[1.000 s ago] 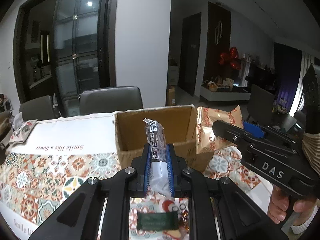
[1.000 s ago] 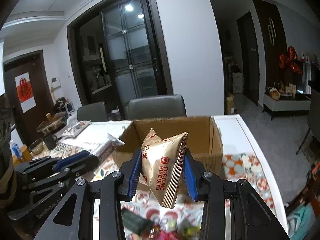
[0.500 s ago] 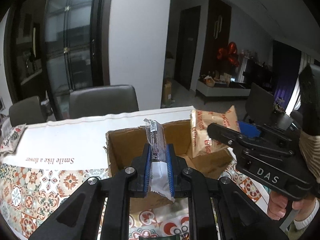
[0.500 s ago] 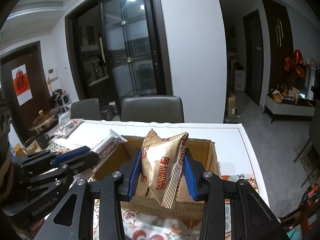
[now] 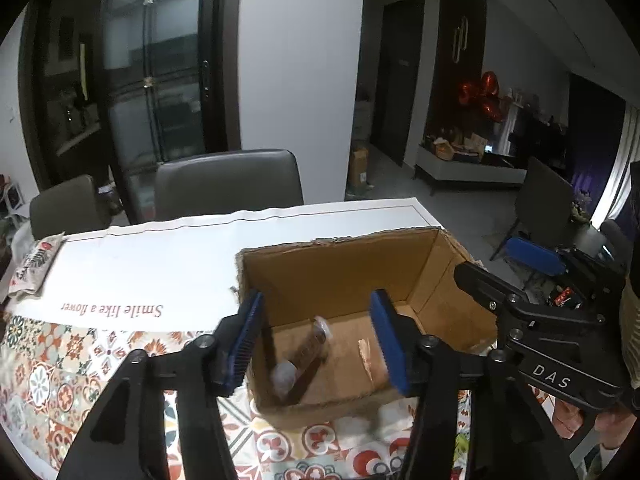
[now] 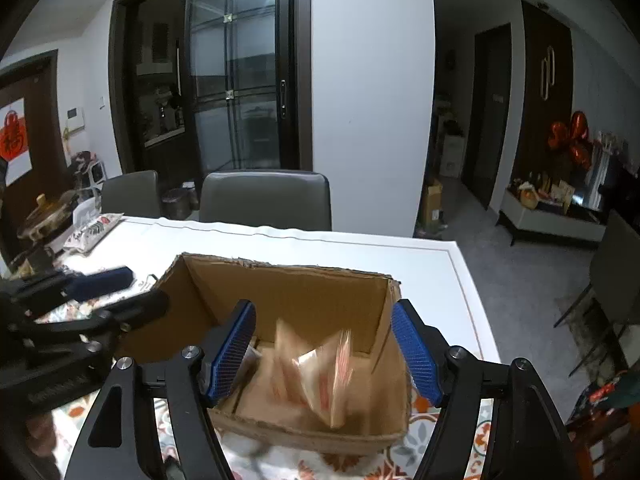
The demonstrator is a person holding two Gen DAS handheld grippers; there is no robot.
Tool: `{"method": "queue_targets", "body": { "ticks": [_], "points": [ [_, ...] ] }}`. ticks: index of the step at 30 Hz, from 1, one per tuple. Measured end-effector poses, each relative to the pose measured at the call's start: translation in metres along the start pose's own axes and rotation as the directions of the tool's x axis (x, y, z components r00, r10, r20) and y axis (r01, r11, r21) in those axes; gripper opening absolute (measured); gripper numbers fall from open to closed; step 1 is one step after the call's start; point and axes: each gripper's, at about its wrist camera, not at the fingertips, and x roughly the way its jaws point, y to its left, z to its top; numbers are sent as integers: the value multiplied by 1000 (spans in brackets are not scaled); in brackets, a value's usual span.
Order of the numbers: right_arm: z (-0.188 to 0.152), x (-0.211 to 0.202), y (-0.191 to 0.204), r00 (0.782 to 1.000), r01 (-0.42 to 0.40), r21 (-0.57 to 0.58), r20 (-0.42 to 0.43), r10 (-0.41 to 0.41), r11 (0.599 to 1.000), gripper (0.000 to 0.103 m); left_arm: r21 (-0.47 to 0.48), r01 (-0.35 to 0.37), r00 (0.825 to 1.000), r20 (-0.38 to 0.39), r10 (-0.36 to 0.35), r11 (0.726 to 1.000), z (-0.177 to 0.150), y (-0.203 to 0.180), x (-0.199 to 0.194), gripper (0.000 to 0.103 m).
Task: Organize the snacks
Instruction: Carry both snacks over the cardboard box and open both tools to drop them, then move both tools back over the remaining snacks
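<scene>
Both grippers, left gripper point(image 5: 316, 336) and right gripper point(image 6: 324, 348), have just spread their fingers; the blurred, apparently falling biscuit packet point(image 6: 316, 376) lies below them inside the cardboard box point(image 6: 280, 280).

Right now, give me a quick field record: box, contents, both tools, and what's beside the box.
container: open brown cardboard box on patterned tablecloth
contents: slim clear-wrapped dark snack bar; gold biscuit pouch, blurred
left tool: open, jaws just opened, nothing gripped, above box
right tool: open, jaws just opened, pouch not pressed by pads
nearby: printed snack bag, far left of table
</scene>
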Motion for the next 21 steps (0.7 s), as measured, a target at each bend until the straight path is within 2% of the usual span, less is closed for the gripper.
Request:
{"method": "queue_targets", "body": {
  "ticks": [7,9,12,17,21],
  "points": [
    [-15,-45,7,999,-20,15,49,19,1000,71,-9,16,997,73,-16,1000,-18,0,-45,69],
    [-19,-59,11,997,-29,18,74,27,999,71,-2,1,996,92,0,1000,-23,-3,-58,75],
    [-26,-84,17,992,-42,20,116,40,999,71,14,-16,992,122,15,1000,-34,-7,-78,79],
    [-44,-118,27,985,-48,4,164,46,999,71,19,-35,987,161,32,999,-56,-12,-110,82],
    [-62,-134,36,983,-51,-9,176,52,999,71,27,-37,988,153,32,999,-75,-16,-126,82]
  ]
}}
